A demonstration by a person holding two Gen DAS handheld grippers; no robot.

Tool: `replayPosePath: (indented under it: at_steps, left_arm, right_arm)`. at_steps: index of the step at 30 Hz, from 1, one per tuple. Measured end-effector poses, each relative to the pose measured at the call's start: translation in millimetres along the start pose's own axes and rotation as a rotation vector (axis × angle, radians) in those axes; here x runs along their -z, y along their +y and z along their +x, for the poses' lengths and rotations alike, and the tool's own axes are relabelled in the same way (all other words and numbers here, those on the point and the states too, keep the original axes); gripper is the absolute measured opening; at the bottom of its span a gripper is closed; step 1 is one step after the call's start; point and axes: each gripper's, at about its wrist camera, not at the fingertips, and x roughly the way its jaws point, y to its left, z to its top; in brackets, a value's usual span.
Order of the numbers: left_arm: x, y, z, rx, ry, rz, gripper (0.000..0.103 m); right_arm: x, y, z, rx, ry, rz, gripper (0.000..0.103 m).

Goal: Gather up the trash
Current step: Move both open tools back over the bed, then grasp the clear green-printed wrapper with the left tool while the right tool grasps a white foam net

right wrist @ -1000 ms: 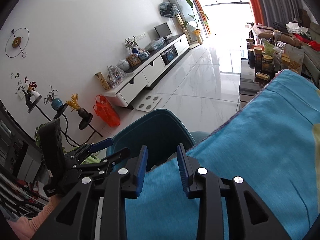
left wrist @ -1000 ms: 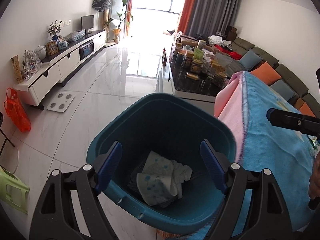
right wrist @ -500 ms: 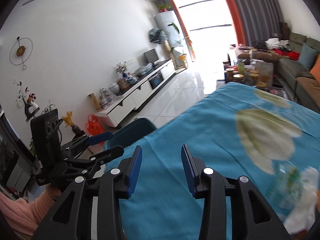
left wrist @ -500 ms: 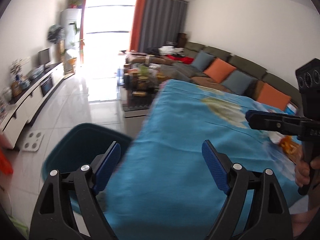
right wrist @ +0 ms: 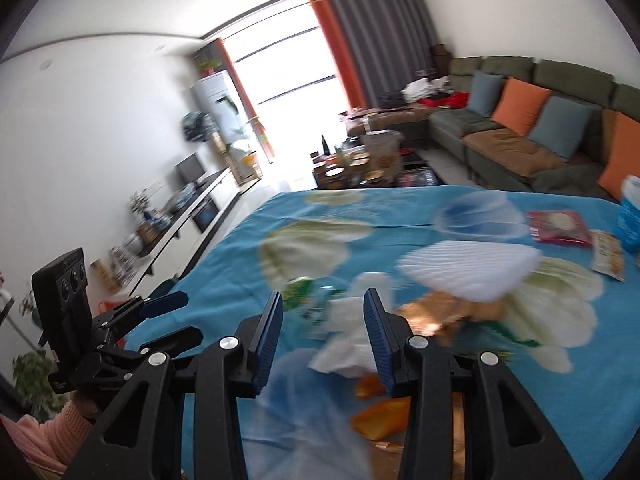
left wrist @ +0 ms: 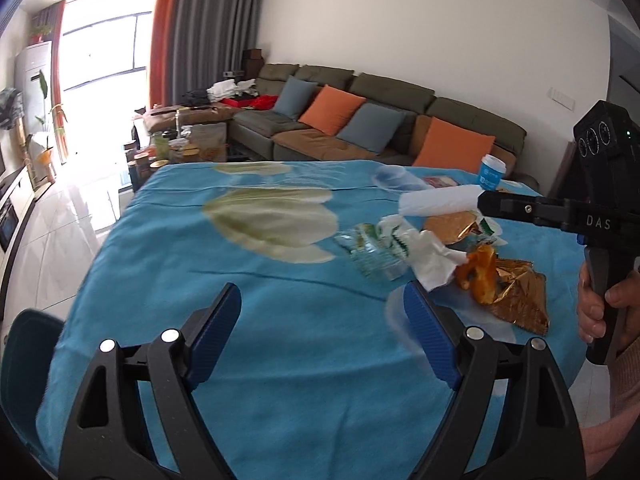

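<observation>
Here the bin (left wrist: 24, 364) shows only as a teal edge at the far left of the left wrist view, beside the bench (left wrist: 280, 340), which carries a blue floral cloth. The left gripper (left wrist: 322, 334) hovers over bare cloth with its fingers (left wrist: 216, 332) spread wide and nothing between them. To its right lies the trash: a green-printed wrapper (left wrist: 368, 256), a crumpled tissue (left wrist: 430, 256), an orange peel (left wrist: 482, 276) and gold foil (left wrist: 520, 300), bunched together and partly overlapping. A white ribbed paper (left wrist: 440, 200) and a blue cup (left wrist: 491, 172) sit farther back. At the far right a hand (left wrist: 604, 312) holds the right gripper's handle.

In the right wrist view, the right gripper (right wrist: 323, 324) has its fingers (right wrist: 270, 332) partly apart, having just been opening. The tissue (right wrist: 344, 344) appears in the gap between them, but blur hides whether the pads touch it. The peel (right wrist: 376, 412) lies just below, blurred.
</observation>
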Motion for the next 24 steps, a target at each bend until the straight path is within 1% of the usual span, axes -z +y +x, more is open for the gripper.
replayPosePath:
  at_steps: [3, 4, 5, 7, 8, 13, 14, 16, 17, 20, 21, 22, 23, 24]
  left_arm:
    - [-7.5, -10.6, 16.6, 0.017, 0.027, 0.012, 0.082]
    - [-9.3, -13.5, 21.2, 0.024, 0.035, 0.013, 0.082]
    - [-11.3, -16.5, 26.2, 0.028, 0.042, 0.013, 0.082]
    - [-15.3, -20.5, 34.5, 0.04, 0.054, 0.011, 0.081]
    - [-16.7, -20.7, 36.8, 0.042, 0.06, 0.007, 0.081]
    - [-23.6, -18.9, 51.3, 0.066, 0.102, -0.024, 0.075]
    - [-24.6, -18.4, 53.8, 0.068, 0.111, -0.03, 0.074]
    - [-25.6, -17.6, 59.4, 0.073, 0.133, -0.04, 0.066]
    - [-25.5, -15.7, 62.4, 0.08, 0.149, -0.047, 0.064]
    - [-25.7, -11.9, 71.3, 0.11, 0.176, -0.073, 0.054]
    - [-25.6, -10.7, 73.6, 0.117, 0.182, -0.081, 0.048]
    - [-25.1, -9.7, 76.1, 0.129, 0.191, -0.089, 0.041]
    - [-24.9, -9.6, 78.3, 0.136, 0.199, -0.094, 0.038]
    - [-24.1, -9.4, 80.4, 0.138, 0.205, -0.1, 0.032]
  right_arm:
    - [0.2, -29.3, -7.8, 0.06, -0.02, 0.059, 0.045]
    - [1.5, -39.2, -9.3, 0.08, -0.024, 0.081, 0.049]
    - [1.8, -48.8, -10.6, 0.096, -0.03, 0.104, 0.056]
    - [0.3, -64.2, -10.0, 0.116, -0.036, 0.135, 0.062]
    - [-0.1, -71.4, -7.8, 0.126, -0.03, 0.153, 0.064]
    - [-3.7, -95.2, 5.3, 0.097, -0.02, 0.218, 0.068]
    - [-4.8, -99.6, 8.4, 0.086, -0.017, 0.235, 0.068]
    - [-6.4, -106.4, 13.5, 0.062, -0.015, 0.263, 0.068]
    - [-7.4, -109.6, 16.5, 0.054, -0.012, 0.277, 0.068]
    - [-9.0, -115.5, 23.2, 0.025, -0.005, 0.306, 0.066]
    - [-8.4, -115.2, 23.2, 0.02, -0.005, 0.311, 0.063]
    - [-8.0, -116.2, 24.8, 0.012, -0.002, 0.316, 0.056]
    - [-7.6, -117.4, 26.6, 0.003, 0.002, 0.321, 0.051]
    - [-7.0, -118.4, 27.4, 0.0, 0.002, 0.325, 0.048]
